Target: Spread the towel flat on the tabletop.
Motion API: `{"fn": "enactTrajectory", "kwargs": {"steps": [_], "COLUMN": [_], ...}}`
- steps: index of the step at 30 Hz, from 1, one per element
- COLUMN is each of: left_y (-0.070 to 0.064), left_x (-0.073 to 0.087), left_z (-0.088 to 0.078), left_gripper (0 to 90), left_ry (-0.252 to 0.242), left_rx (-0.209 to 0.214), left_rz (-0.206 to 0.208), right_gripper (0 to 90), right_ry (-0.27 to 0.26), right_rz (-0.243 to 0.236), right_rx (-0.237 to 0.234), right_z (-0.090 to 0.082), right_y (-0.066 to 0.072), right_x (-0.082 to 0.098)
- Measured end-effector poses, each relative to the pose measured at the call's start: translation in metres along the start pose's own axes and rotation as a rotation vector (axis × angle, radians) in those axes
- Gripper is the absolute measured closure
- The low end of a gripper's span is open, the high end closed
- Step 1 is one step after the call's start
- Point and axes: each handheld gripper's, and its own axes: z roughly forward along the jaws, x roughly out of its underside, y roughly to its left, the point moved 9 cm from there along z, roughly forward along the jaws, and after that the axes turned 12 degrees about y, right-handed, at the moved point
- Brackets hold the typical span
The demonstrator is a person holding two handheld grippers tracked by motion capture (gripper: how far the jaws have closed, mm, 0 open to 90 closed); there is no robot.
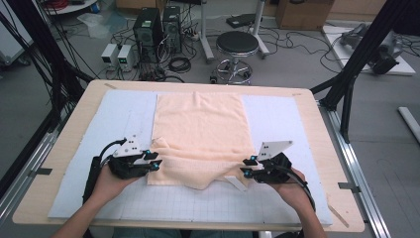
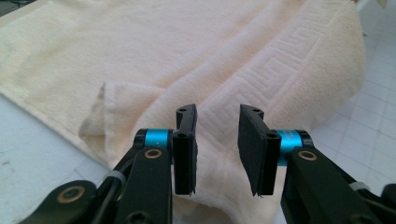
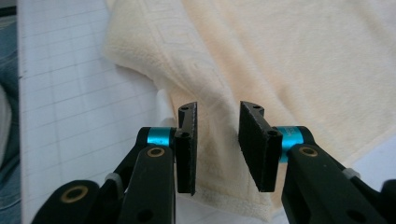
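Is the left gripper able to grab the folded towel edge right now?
Probably yes. The left gripper has its jaws open, right over the towel, with nothing in between.

A soft, nubby terry cloth towel with a woven relief border is seen on a matt white gridded mat. Pale, smooth wood is shown at the table edges.
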Motion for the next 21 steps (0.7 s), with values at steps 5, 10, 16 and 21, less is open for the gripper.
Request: {"fn": "enactTrajectory", "kwargs": {"steps": [5,10,16,21], "left_y": [-0.002,0.005,0.012,0.014], "left_x": [0.009,0.013,0.012,0.013], "left_z": [0.015,0.030,0.043,0.045], "left_gripper": [64.9,64.1,63.9,67.5], "left_ry": [0.041,0.082,0.086,0.087], "left_rx": [0.001,-0.013,-0.007,-0.019], "left_rz": [-0.004,0.002,-0.009,-0.014], "right_gripper": [67.0,63.9,56.3,65.1], "right_ry": [0.009,-0.034,0.084,0.129], "right_rz": [-0.014,-0.022,-0.031,-0.031], "right_rx": [0.052,-0.025,-0.018,0.010], "right_z": [0.002,-0.006,0.030,0.052], "right_y": [0.000,0.011,0.002,-0.008], "right_x": [0.005,-0.001,0.007,0.008]}}
